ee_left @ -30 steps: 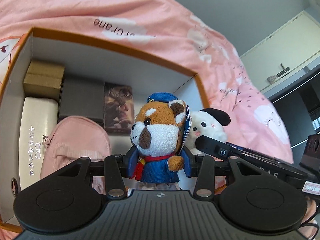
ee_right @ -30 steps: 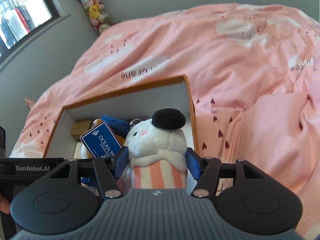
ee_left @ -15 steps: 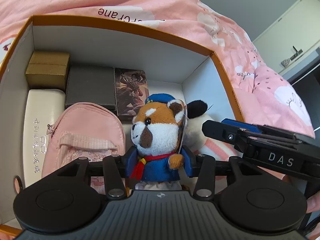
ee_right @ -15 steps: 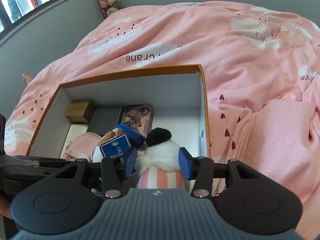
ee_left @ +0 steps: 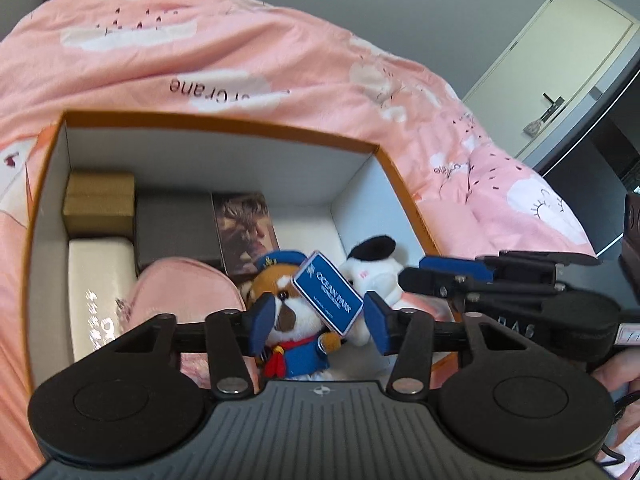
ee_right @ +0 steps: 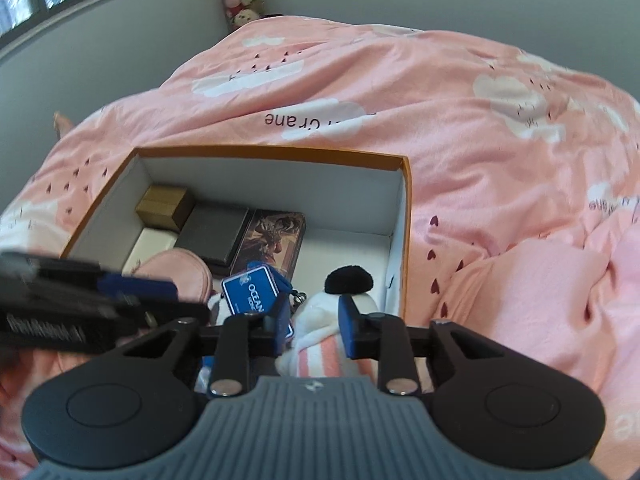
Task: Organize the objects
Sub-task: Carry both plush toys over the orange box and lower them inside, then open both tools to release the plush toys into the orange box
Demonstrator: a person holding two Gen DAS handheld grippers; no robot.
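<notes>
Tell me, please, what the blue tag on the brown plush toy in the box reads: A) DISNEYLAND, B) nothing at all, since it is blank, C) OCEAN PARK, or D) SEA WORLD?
C: in the left wrist view the blue tag hanging across the brown plush toy shows white letters spelling OCEAN PARK, and the right wrist view shows the start of the same word.
</notes>
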